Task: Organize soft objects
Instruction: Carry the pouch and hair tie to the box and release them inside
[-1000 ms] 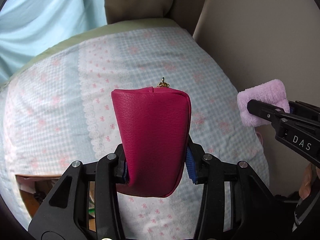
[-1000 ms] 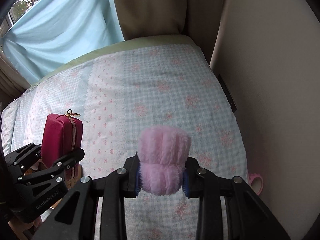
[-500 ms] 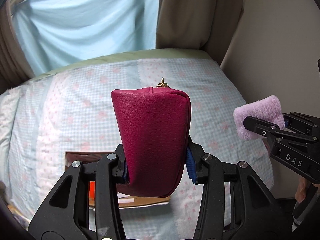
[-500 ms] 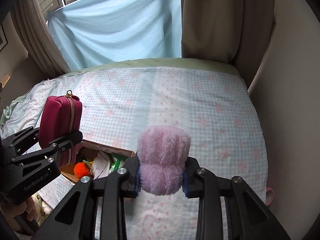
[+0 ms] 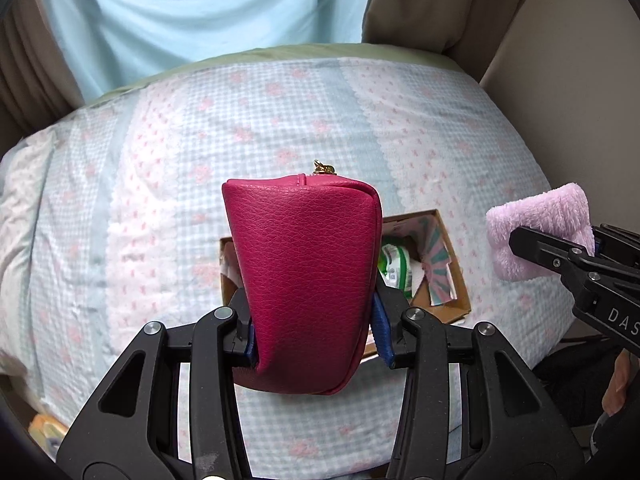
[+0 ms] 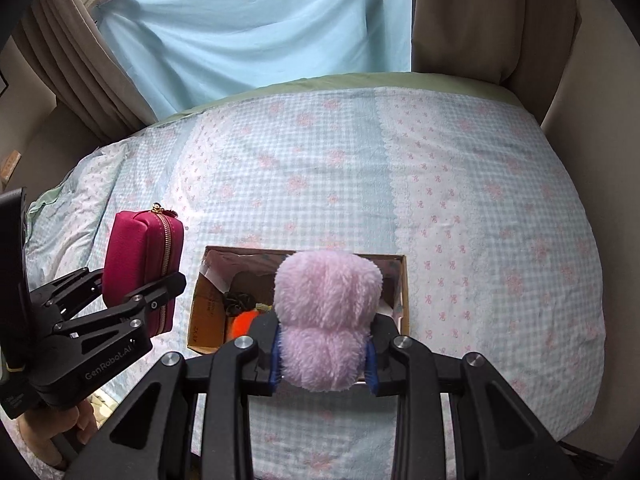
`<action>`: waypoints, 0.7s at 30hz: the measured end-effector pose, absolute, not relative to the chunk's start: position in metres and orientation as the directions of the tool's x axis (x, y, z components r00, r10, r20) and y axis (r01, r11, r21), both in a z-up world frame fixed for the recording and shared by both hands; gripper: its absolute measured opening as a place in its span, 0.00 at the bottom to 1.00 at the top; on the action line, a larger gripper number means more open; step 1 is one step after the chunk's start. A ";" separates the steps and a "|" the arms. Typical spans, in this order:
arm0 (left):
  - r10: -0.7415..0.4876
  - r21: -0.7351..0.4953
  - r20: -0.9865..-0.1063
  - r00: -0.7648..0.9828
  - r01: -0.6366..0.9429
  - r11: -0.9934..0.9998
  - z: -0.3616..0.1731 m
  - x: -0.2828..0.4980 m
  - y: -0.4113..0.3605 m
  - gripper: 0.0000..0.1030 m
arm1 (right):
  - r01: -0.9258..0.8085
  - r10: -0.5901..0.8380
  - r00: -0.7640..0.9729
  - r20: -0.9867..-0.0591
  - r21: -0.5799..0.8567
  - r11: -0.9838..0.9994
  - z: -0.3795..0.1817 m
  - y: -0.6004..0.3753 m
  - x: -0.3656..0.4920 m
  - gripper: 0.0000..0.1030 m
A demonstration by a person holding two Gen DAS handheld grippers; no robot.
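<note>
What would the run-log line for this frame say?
left gripper: shut on magenta pouch | right gripper: shut on pink plush | cardboard box: open on bed, under both

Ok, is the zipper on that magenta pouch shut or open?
Shut, where visible. In the right wrist view the magenta pouch shows its gold zipper closed along the visible side; the left gripper hides the rest.

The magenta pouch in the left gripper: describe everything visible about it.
The magenta pouch is a small boxy case of grained, leather-like material with a gold zipper along its top and a gold pull at the far end. The zipper looks closed. The left gripper clamps its near end between blue pads, holding it in the air above the bedspread, beside and partly over the open cardboard box. Only the pads touch it.
</note>
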State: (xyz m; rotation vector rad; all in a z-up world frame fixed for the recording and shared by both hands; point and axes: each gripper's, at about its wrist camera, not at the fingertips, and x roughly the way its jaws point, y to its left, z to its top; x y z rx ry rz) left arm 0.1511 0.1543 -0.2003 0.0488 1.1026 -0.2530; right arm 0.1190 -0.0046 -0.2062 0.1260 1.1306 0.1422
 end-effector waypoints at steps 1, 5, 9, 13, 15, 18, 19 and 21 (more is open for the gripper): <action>-0.177 -0.086 -0.893 0.414 0.230 0.970 -0.208 0.152 0.162 0.38 | -0.047 0.179 0.408 -0.895 0.175 0.983 -0.211 0.003 0.119 0.28; -0.178 -0.090 -0.910 0.374 0.240 0.967 -0.232 0.156 0.188 0.38 | -0.051 0.162 0.366 -0.917 0.154 0.987 -0.230 0.030 0.122 0.28; -0.183 -0.101 -0.923 0.339 0.244 0.964 -0.254 0.163 0.199 0.38 | -0.045 0.154 0.321 -0.934 0.147 0.988 -0.252 0.040 0.134 0.28; -0.180 -0.104 -0.936 0.302 0.251 0.962 -0.276 0.175 0.201 0.38 | -0.019 0.146 0.274 -0.951 0.146 0.989 -0.275 0.041 0.149 0.28; -0.176 -0.104 -0.945 0.276 0.258 0.961 -0.289 0.182 0.200 0.38 | 0.003 0.159 0.238 -0.958 0.164 0.986 -0.290 0.040 0.158 0.28; -0.165 -0.098 -0.960 0.226 0.280 0.955 -0.314 0.193 0.195 0.38 | 0.047 0.207 0.158 -0.966 0.216 0.975 -0.321 0.035 0.171 0.28; -0.157 -0.092 -0.964 0.212 0.290 0.953 -0.322 0.195 0.192 0.38 | 0.074 0.221 0.132 -0.966 0.232 0.970 -0.332 0.032 0.175 0.28; -0.140 -0.082 -0.974 0.176 0.303 0.950 -0.340 0.202 0.188 0.38 | 0.119 0.229 0.091 -0.969 0.239 0.964 -0.351 0.026 0.181 0.28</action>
